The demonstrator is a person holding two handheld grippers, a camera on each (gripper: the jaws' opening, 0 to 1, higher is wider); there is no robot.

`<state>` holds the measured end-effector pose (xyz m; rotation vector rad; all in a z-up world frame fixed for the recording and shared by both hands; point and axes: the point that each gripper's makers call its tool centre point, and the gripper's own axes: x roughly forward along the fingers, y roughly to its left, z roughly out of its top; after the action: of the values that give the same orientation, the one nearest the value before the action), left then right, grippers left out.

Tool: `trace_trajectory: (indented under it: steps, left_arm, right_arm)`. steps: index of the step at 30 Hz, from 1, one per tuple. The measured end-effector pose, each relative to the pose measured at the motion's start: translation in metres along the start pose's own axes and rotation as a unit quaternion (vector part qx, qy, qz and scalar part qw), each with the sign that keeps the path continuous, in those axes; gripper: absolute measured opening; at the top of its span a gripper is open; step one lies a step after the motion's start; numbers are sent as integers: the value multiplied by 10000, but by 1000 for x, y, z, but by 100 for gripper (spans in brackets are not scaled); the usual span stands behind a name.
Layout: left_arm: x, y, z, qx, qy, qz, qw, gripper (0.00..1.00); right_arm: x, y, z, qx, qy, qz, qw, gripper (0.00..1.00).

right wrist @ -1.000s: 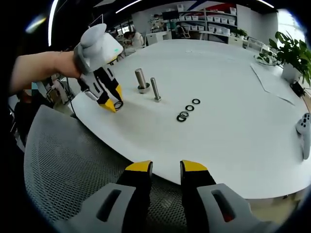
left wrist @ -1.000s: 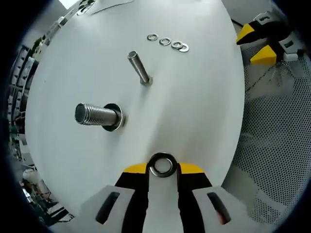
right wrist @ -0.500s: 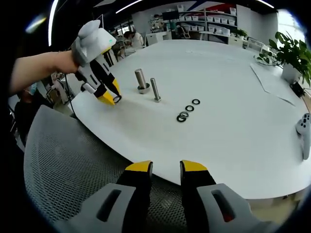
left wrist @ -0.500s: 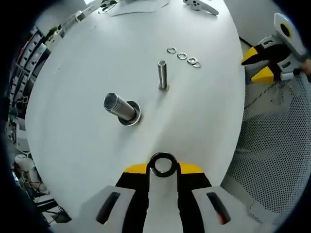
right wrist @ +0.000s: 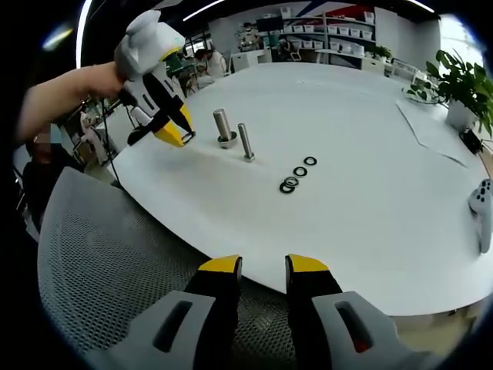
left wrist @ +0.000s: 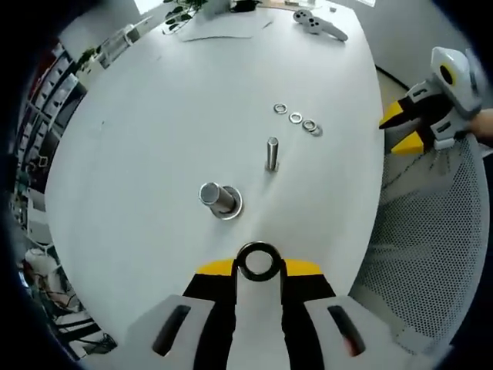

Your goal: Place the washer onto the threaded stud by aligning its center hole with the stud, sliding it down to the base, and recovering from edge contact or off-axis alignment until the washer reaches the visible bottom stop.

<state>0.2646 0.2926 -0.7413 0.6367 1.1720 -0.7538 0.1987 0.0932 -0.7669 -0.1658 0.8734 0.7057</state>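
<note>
My left gripper is shut on a dark metal washer, held flat between the yellow tips above the white table. Just beyond it stands the thick threaded stud with a washer at its base, and a thinner stud stands farther on. In the right gripper view the left gripper hovers high, left of the thick stud and the thin stud. My right gripper is open over a mesh chair back, and it appears at the table's right edge.
Several loose washers lie in a row beyond the thin stud, also seen as dark rings. A mesh chair sits against the round white table. A game controller, papers and a plant are at the far side.
My left gripper has risen and tilted over the table with the washer, so both studs now look smaller and nearer end-on. The right gripper has stayed still.
</note>
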Motion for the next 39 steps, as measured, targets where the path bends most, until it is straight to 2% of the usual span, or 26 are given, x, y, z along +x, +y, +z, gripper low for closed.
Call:
trace_trajectory:
  steps: [9, 11, 15, 25, 33, 39]
  left_arm:
    - [-11, 9, 17, 66, -195, 126, 9997, 19]
    - [-13, 14, 24, 157, -309, 267, 9990, 19]
    - [-15, 15, 31, 144, -350, 230, 9990, 19]
    - [-15, 23, 43, 285, -456, 399, 9978, 19]
    - [-7, 28, 46, 334, -413, 438, 9976, 19]
    - [0, 30, 50, 65, -439, 304, 9986, 19]
  right_arm:
    - [0, 0, 1, -11, -16, 7, 10000, 25]
    - [0, 0, 1, -14, -17, 11, 10000, 25]
    - [0, 0, 1, -12, -27, 12, 10000, 25]
    - [0, 1, 1, -6, -30, 13, 10000, 25]
    - [0, 1, 1, -4, -33, 14, 10000, 25]
    - [-1, 1, 1, -4, -33, 11, 10000, 25]
